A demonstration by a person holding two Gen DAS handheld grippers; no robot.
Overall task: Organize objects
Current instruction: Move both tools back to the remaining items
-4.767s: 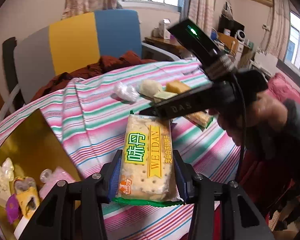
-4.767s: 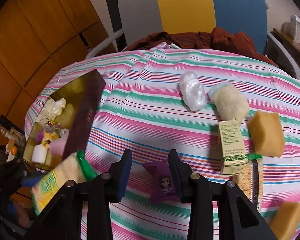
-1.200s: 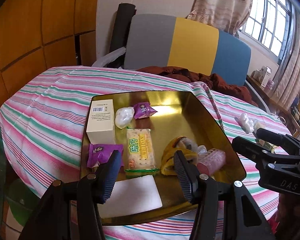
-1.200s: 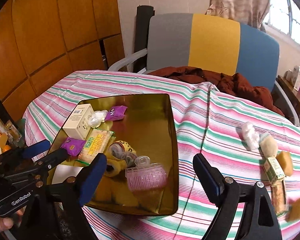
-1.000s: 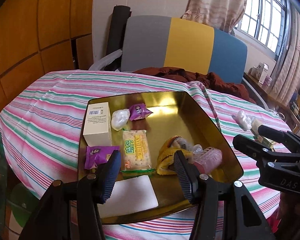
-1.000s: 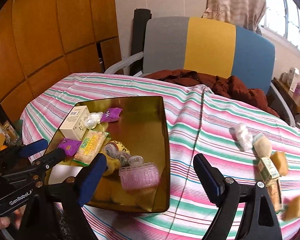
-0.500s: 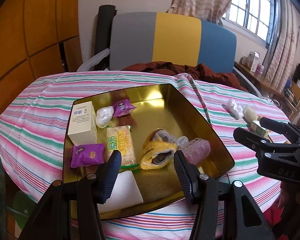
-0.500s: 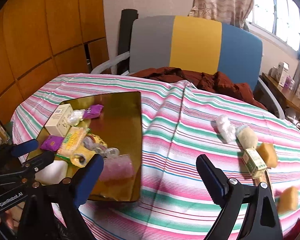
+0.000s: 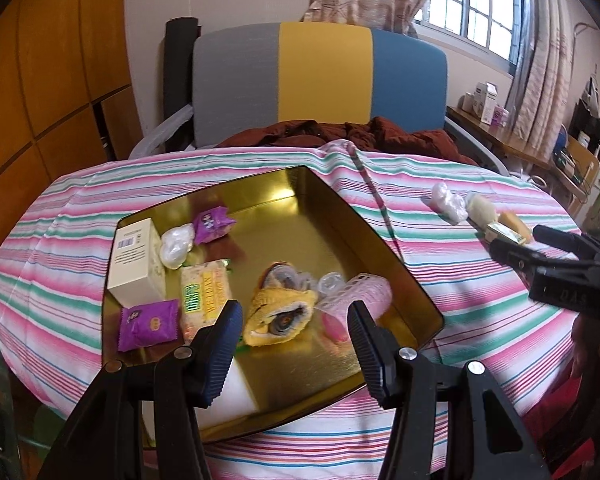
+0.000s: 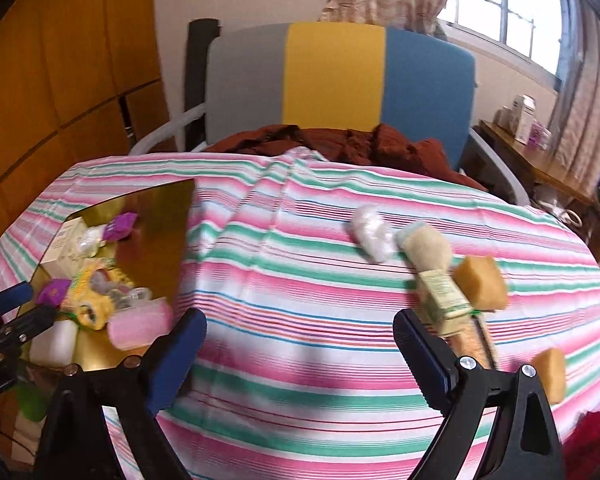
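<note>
The left gripper (image 9: pixel 294 338) is held spread and empty above the near edge of the shallow gold metal tray (image 9: pixel 384 236); inside the tray are seen a cream cardboard box (image 9: pixel 136 262), two purple snack packets (image 9: pixel 149 325), a yellow cracker packet (image 9: pixel 206 300), a yellow knitted pouch (image 9: pixel 278 312) and a pink ribbed roller (image 9: pixel 356 296); the right gripper (image 10: pixel 300 354) is held wide apart, empty, over the striped pink-and-green tablecloth (image 10: pixel 300 280); near it a white plastic bundle (image 10: pixel 372 234), a small green-printed box (image 10: pixel 444 298) and tan sponge blocks (image 10: pixel 482 282) are left lying on the cloth.

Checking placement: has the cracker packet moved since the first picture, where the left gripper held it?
Yes. The cracker packet now lies in the gold tray, beside the white box; the left gripper is open.
</note>
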